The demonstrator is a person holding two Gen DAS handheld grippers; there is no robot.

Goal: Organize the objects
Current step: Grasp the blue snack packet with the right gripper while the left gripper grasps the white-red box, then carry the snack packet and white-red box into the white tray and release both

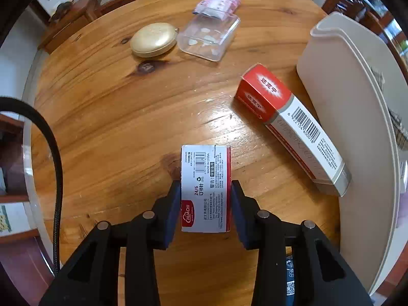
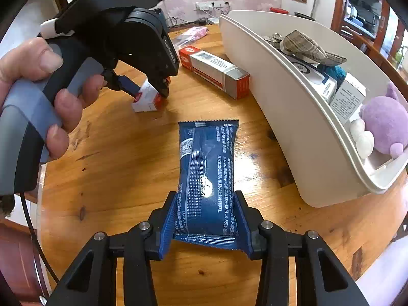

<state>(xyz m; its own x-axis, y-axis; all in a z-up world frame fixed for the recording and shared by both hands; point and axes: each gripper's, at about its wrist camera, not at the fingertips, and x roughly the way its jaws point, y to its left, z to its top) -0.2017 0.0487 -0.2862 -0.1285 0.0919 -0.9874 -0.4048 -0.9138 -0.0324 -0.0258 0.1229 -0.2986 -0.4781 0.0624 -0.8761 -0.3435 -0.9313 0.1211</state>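
I am gripping the staple box (image 1: 206, 188) in my left gripper (image 1: 206, 204) and the blue packet (image 2: 207, 178) in my right gripper (image 2: 206, 219); next, both are probably going rightward into the white bin (image 2: 293, 117).

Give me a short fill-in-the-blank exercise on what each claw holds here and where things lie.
1. The left claw is shut on a small box of ____.
2. The right claw grips a dark ____ packet.
3. The purple plush toy lies inside the white ____.
4. The long red and white carton lies on the wooden ____.

Missing words: staples; blue; bin; table
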